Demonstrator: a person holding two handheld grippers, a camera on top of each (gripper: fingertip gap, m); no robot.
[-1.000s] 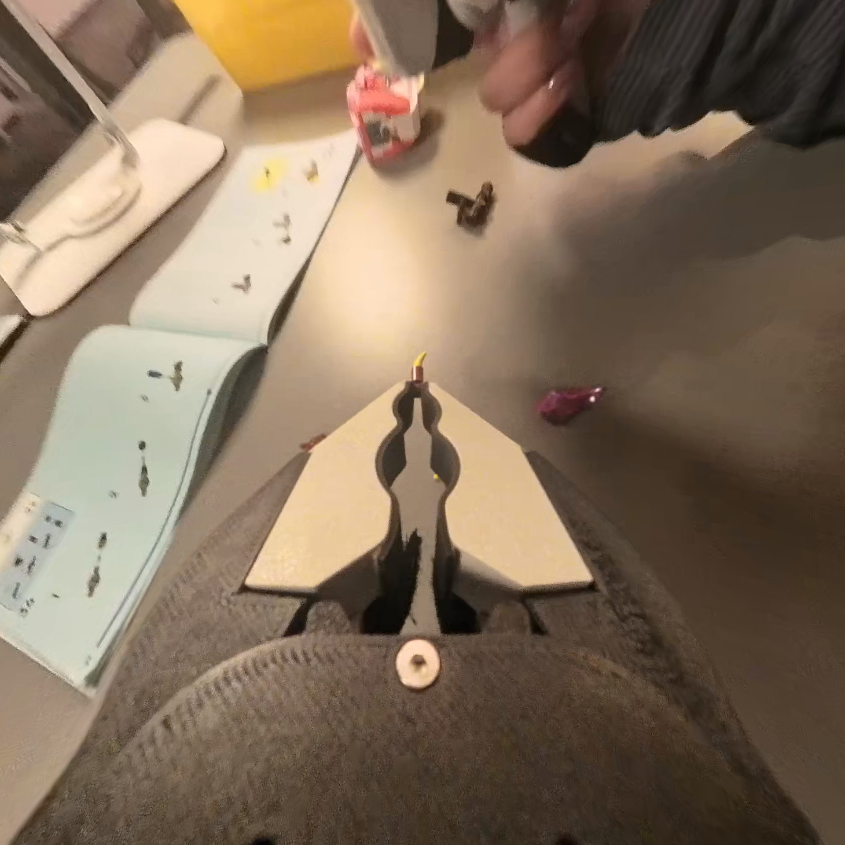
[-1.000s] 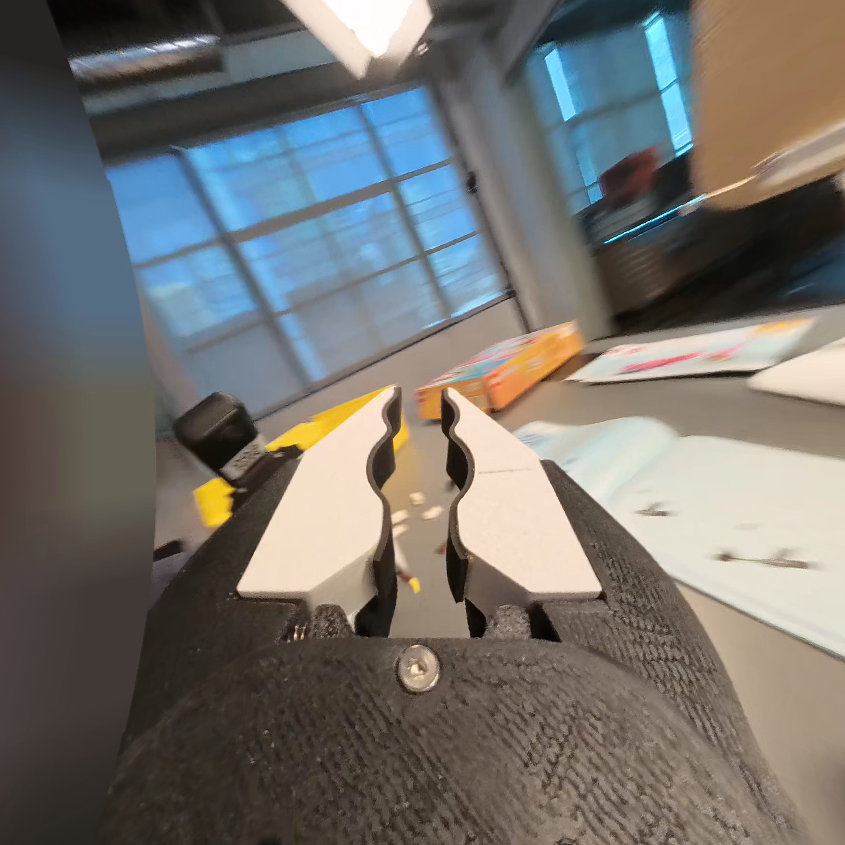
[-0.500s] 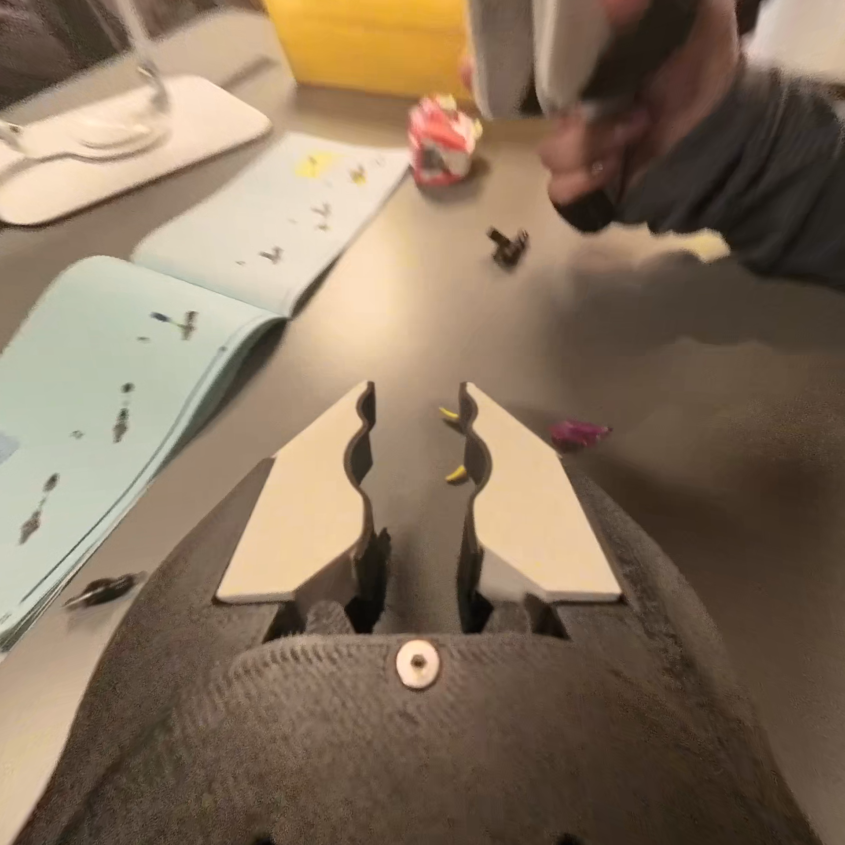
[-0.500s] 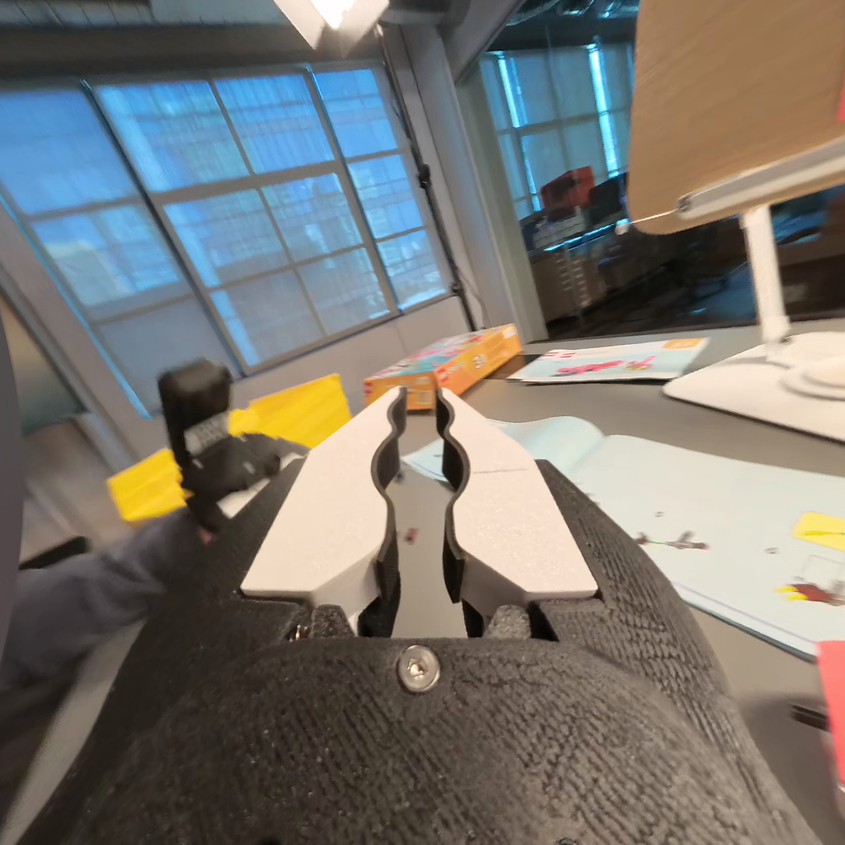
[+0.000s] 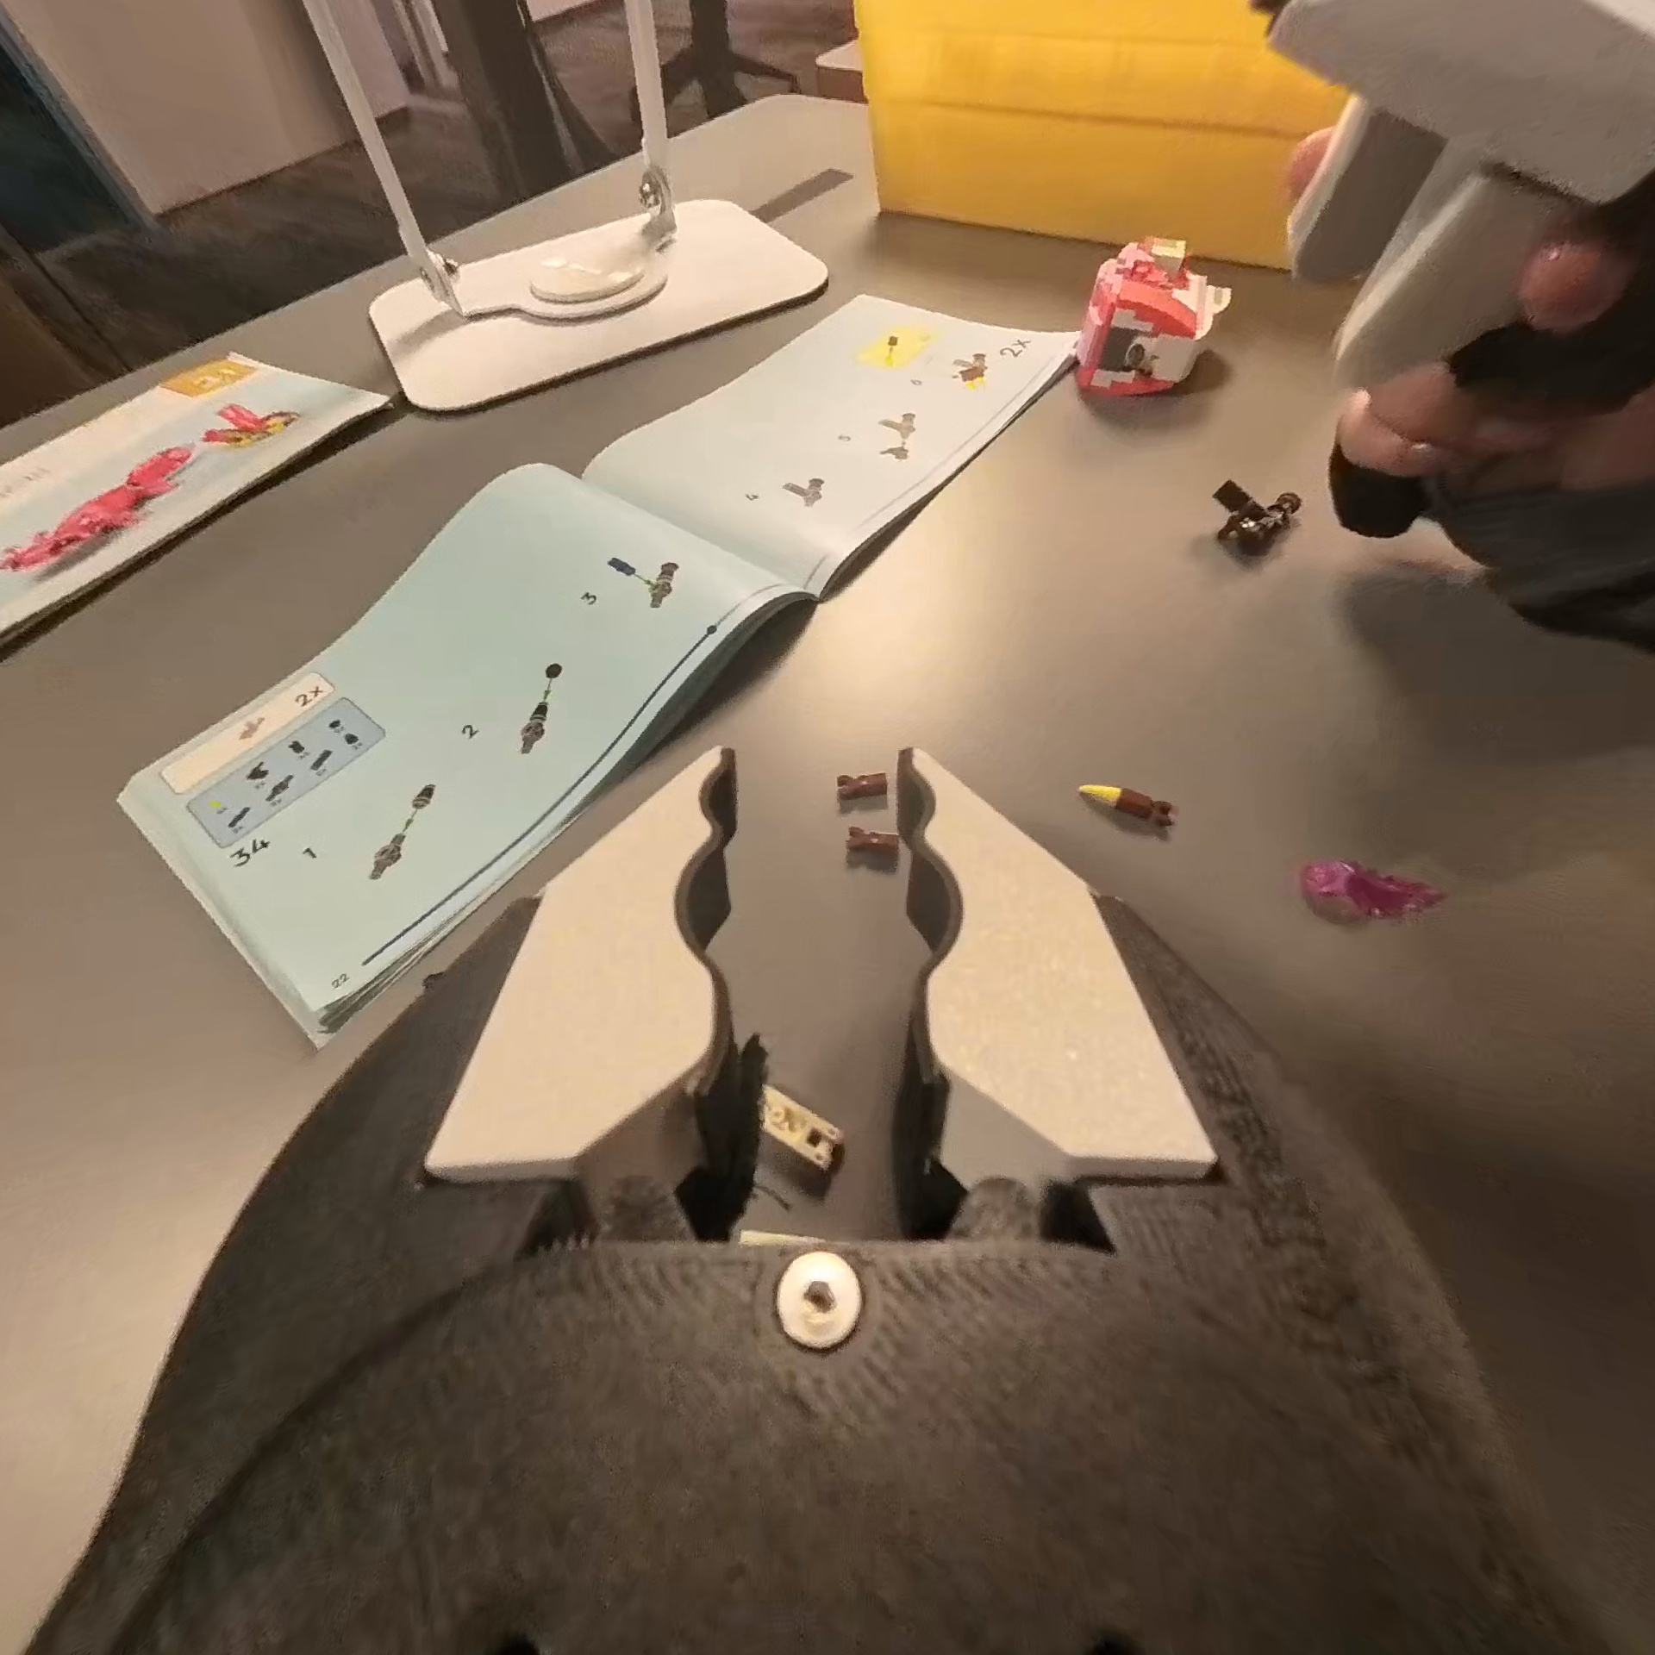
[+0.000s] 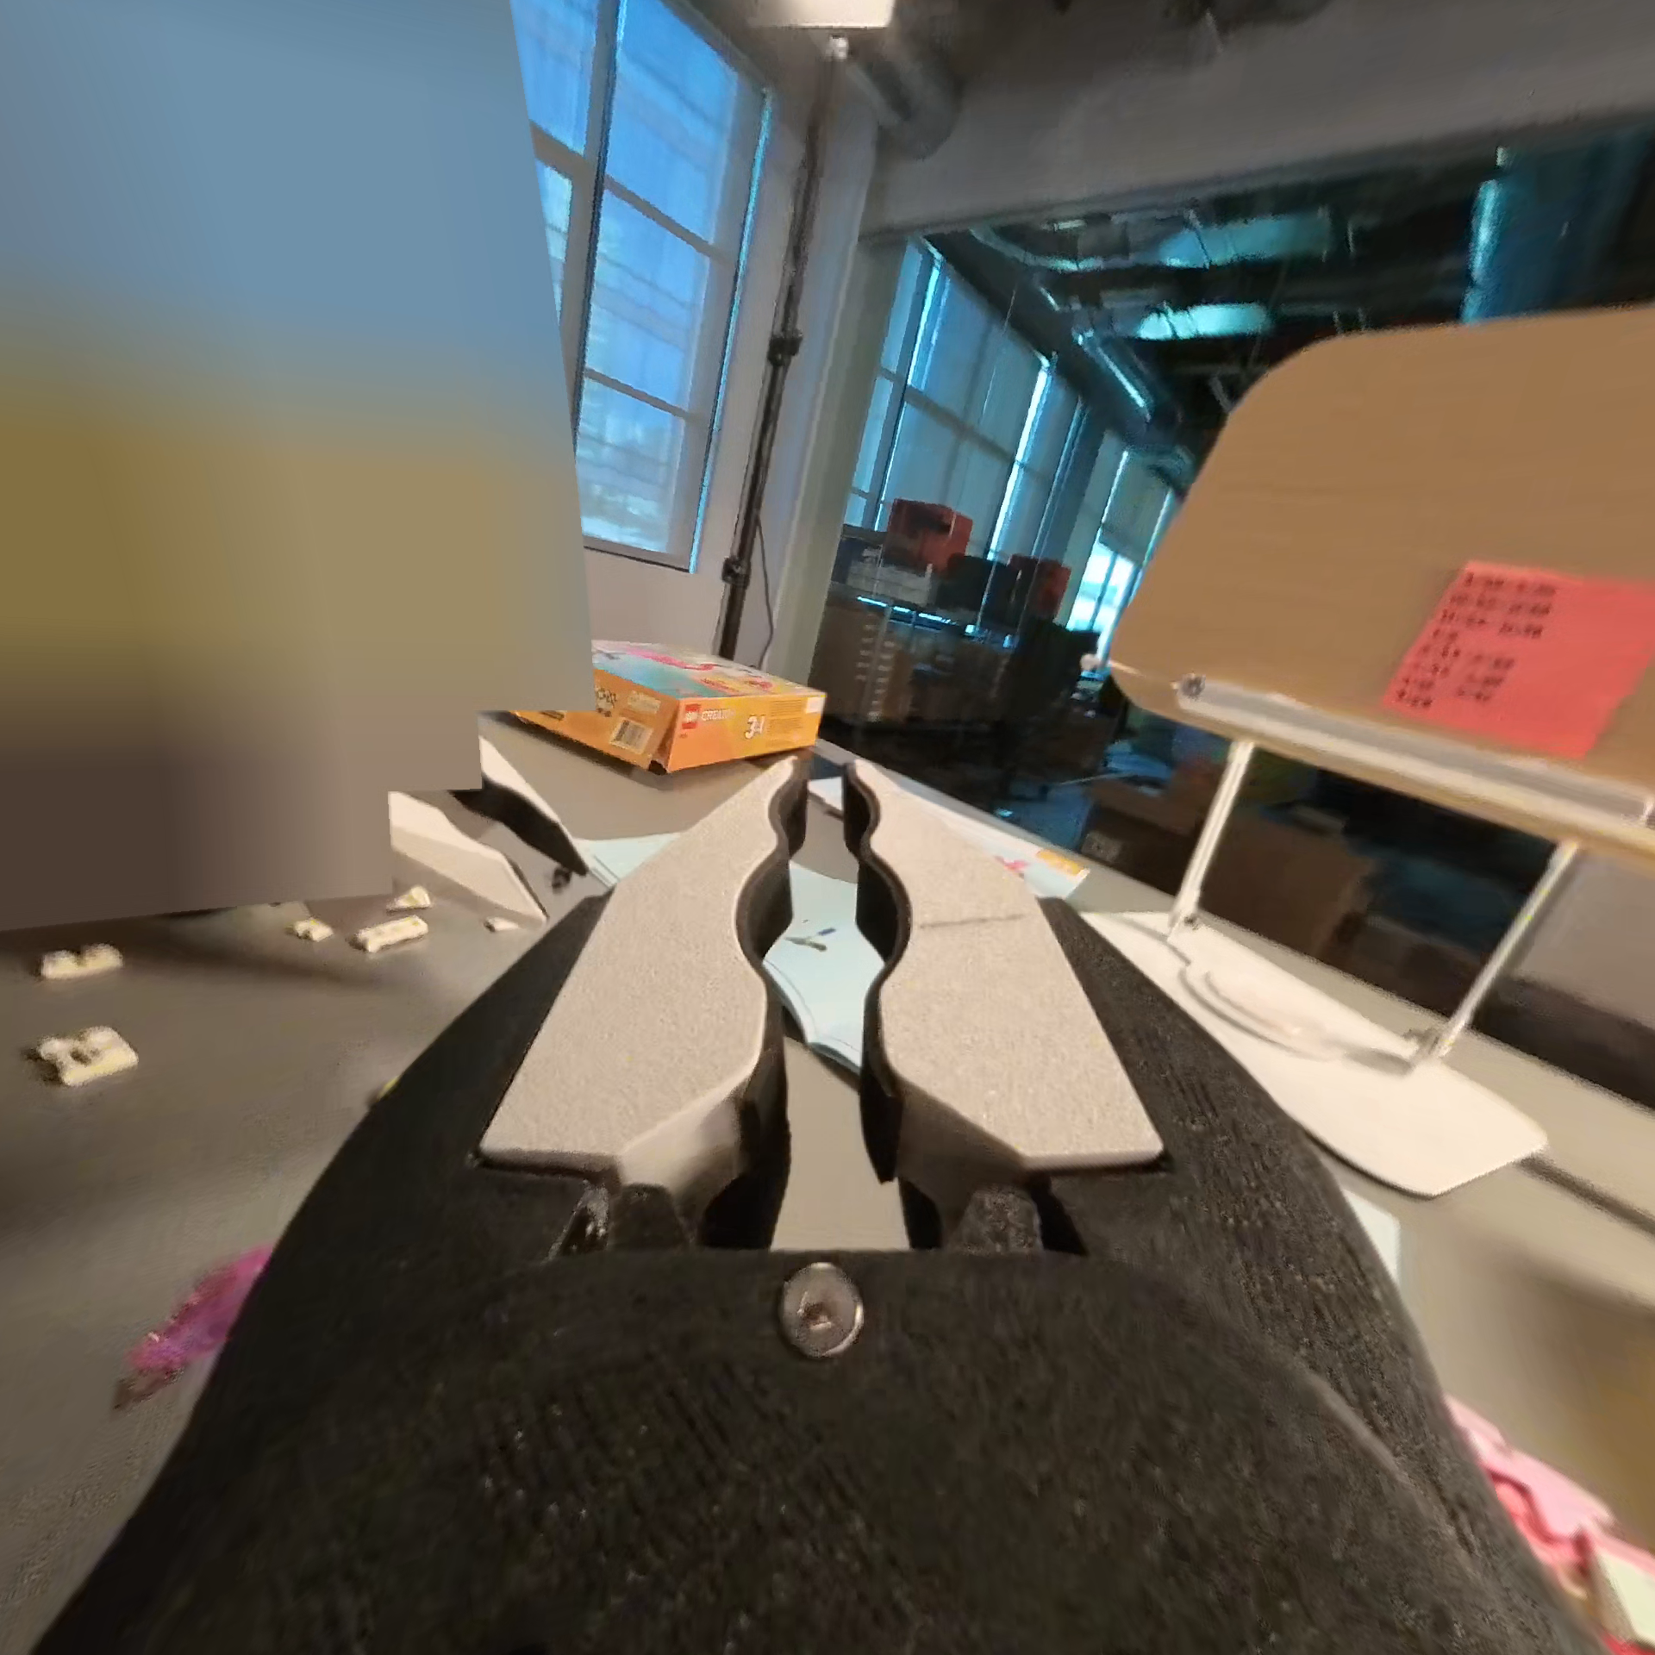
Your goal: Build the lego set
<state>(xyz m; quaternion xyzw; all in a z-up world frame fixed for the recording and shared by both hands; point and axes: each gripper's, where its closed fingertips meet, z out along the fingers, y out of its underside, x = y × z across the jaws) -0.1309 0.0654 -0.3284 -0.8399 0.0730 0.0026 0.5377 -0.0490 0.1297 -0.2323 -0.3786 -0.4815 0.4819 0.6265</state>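
My left gripper (image 5: 815,770) is open and empty, low over the grey table (image 5: 1030,645). Two small brown pieces (image 5: 864,785) (image 5: 873,839) lie on the table between its fingertips, close to the right finger and not gripped. A brown piece with a yellow tip (image 5: 1124,800) lies further right. My right gripper (image 6: 824,775) has its jaws nearly together with a narrow gap and nothing between them. It is raised and points across the table. It also shows in the left wrist view (image 5: 1433,134), held in a hand at the top right.
An open pale-blue booklet (image 5: 537,681) lies left of the left gripper. Also on the table: a red-and-white brick model (image 5: 1137,331), a small black assembly (image 5: 1249,519), a pink piece (image 5: 1361,891), a white stand base (image 5: 600,295), a yellow box (image 5: 1075,125), an orange box (image 6: 716,716), white pieces (image 6: 85,1057). Tip to tip, the grippers are about 15 cm apart.
My left gripper was shut on a small yellow-tipped piece, then opened and let it go; it now lies on the table. My right gripper's jaws have narrowed on air while it swung right.
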